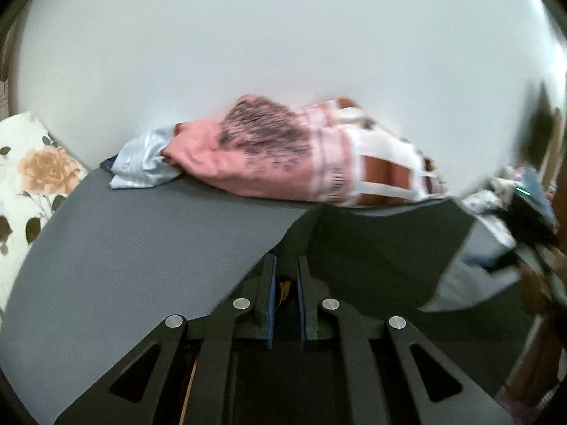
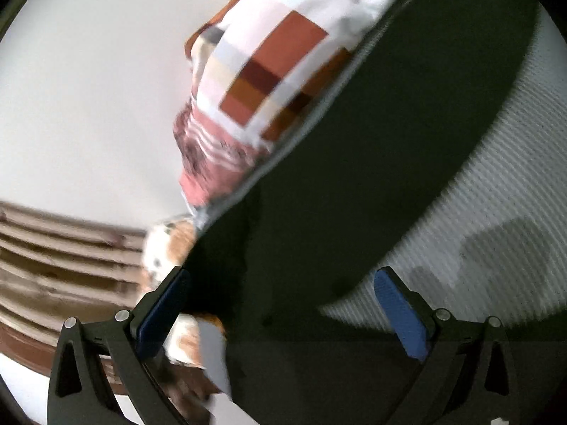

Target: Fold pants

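Note:
The pants [image 1: 117,248] are a dark grey-green cloth spread over the bed. In the left wrist view my left gripper [image 1: 287,260] is shut on a fold of them, and the pinched cloth [image 1: 372,248] rises as a dark peak up and to the right of the fingertips. In the right wrist view the same dark cloth [image 2: 354,177] runs slantwise across the frame. My right gripper [image 2: 283,287] stands wide open with its blue pads [image 2: 400,315] on either side of the cloth, neither pressing on it. Both views are blurred by motion.
A pink garment [image 1: 255,156], a light blue cloth [image 1: 141,163] and a patchwork pillow [image 2: 283,56] lie piled against the white wall. A floral pillow [image 1: 32,173] sits at the left, clutter [image 1: 524,205] at the right. White ribbed bedding [image 2: 496,184] lies beside the pants, wooden slats [image 2: 53,248] beyond.

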`<state>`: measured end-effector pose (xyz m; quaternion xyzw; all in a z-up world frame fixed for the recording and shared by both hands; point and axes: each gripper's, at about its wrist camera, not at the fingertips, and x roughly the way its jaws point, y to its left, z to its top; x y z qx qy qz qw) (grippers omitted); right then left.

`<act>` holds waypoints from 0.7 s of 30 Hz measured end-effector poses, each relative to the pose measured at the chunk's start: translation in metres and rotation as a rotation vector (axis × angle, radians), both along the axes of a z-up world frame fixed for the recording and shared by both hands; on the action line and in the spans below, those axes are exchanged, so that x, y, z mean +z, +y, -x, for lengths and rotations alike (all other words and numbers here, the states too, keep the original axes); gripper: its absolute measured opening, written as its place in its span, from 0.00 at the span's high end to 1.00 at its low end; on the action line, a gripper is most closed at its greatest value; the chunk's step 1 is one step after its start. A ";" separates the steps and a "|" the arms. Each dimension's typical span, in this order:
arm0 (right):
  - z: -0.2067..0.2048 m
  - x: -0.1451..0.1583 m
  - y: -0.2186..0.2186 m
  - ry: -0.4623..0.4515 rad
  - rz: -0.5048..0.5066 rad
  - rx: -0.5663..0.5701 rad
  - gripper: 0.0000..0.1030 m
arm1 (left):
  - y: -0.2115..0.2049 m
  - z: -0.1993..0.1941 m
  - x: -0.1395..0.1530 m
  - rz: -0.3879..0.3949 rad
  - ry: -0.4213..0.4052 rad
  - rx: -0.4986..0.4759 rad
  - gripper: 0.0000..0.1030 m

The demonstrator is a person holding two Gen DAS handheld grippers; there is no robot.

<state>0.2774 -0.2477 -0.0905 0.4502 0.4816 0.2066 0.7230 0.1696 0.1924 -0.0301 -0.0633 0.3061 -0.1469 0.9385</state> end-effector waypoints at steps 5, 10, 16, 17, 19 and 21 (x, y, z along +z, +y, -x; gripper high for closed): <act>-0.061 -0.005 0.000 0.015 -0.001 0.006 0.00 | -0.011 0.050 -0.001 0.054 0.001 -0.004 0.91; -0.098 -0.025 0.005 0.087 -0.104 -0.017 0.00 | -0.016 0.071 -0.009 0.059 0.050 -0.021 0.91; -0.126 -0.039 0.033 0.163 -0.040 -0.005 0.06 | -0.022 0.086 -0.020 0.040 0.100 -0.057 0.91; -0.130 -0.040 0.038 0.168 -0.024 0.001 0.10 | -0.023 0.088 -0.022 0.032 0.108 -0.062 0.91; -0.138 -0.040 0.048 0.177 -0.003 0.015 0.34 | -0.024 0.090 -0.025 0.031 0.121 -0.070 0.90; -0.147 -0.044 0.056 0.195 0.017 0.034 0.60 | -0.024 0.091 -0.027 0.026 0.133 -0.075 0.90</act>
